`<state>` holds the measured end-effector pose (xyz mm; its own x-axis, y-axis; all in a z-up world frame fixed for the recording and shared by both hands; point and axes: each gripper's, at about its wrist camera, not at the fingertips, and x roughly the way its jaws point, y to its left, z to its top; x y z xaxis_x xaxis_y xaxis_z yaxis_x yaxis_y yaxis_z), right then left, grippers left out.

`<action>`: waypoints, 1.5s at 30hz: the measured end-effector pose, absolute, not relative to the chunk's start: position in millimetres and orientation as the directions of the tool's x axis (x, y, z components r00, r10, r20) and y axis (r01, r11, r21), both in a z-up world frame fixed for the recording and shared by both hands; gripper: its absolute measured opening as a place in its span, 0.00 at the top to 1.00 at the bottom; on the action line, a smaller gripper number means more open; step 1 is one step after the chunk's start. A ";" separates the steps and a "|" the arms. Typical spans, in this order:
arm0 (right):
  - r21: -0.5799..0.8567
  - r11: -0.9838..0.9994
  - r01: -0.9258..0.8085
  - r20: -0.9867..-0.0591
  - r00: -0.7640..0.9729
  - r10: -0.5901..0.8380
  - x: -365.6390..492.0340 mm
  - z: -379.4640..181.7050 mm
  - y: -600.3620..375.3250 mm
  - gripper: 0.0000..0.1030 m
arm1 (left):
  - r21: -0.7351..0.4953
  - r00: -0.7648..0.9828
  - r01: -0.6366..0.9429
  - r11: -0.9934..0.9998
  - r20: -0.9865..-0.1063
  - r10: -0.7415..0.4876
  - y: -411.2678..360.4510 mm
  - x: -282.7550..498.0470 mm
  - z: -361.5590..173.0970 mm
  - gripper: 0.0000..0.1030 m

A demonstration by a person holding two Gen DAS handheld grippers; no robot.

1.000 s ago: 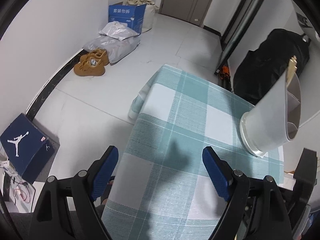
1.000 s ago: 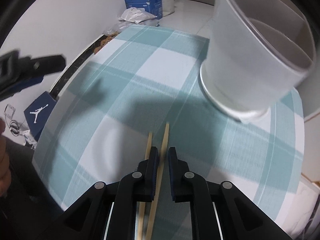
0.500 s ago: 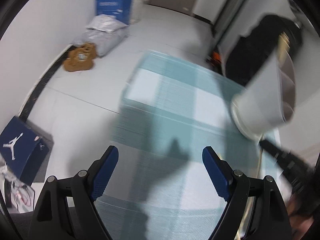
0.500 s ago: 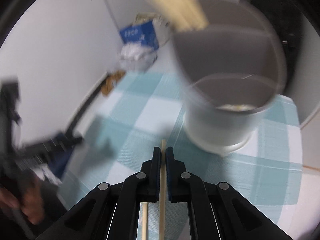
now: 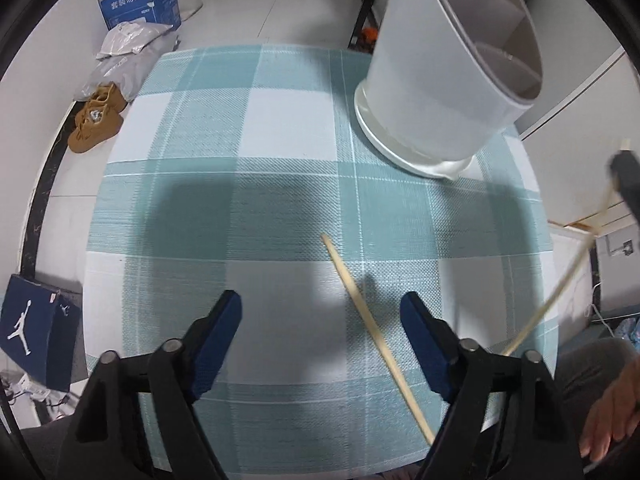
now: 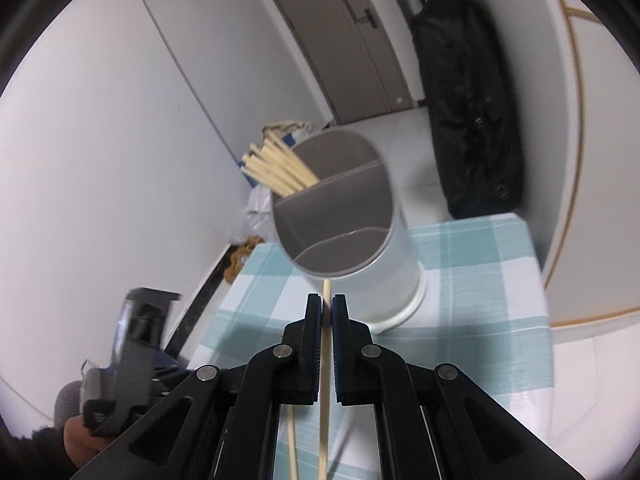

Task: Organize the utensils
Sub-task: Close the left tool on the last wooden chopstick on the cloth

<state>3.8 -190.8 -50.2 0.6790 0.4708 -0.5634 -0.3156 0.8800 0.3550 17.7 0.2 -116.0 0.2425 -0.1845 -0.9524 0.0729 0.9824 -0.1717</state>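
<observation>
A white divided utensil holder [image 5: 436,92] stands at the far right of the checked tablecloth [image 5: 280,128]. One wooden chopstick [image 5: 360,312] lies flat on the cloth between my left gripper's [image 5: 320,304] fingers, nearer the right pad and touched by neither; the jaws are closing. My right gripper [image 6: 327,306] is shut on a second chopstick [image 6: 325,360], raised off the table with its tip just before the holder [image 6: 360,248]. Several chopsticks [image 6: 280,168] lean in the holder's far compartment. In the left wrist view the right gripper [image 5: 626,184] is a blur at the right edge.
On the floor left of the table lie a blue shoe box [image 5: 32,324], brown shoes [image 5: 96,116], grey bags [image 5: 128,40] and a blue carton [image 5: 140,4]. A black bag [image 6: 468,112] stands behind the table by the door [image 6: 340,32]. A hand [image 5: 608,416] shows at lower right.
My right gripper closed on one chopstick and lifted it up toward the holder. My left gripper swung over the table to the chopstick left lying there, its jaws a little narrower.
</observation>
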 end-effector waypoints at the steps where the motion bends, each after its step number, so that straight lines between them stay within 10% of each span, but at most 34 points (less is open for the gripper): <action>1: 0.361 0.879 -0.311 -0.554 0.687 0.470 -1.0 -47.4 -199.0 0.96 | -0.158 0.229 0.077 0.984 -0.958 -0.172 -3.3 19.0 -117.2 0.34; 13: 0.440 0.856 -0.272 -0.461 0.750 0.475 -4.8 -26.1 -243.9 0.96 | -0.042 0.163 0.061 0.997 -0.985 -0.052 -29.0 25.2 -122.3 0.95; 45: 0.318 0.882 -0.348 -0.455 0.760 0.464 -25.2 -16.2 -203.9 0.96 | -0.161 0.684 0.180 0.970 -0.689 -0.241 -10.9 -19.2 -7.9 0.99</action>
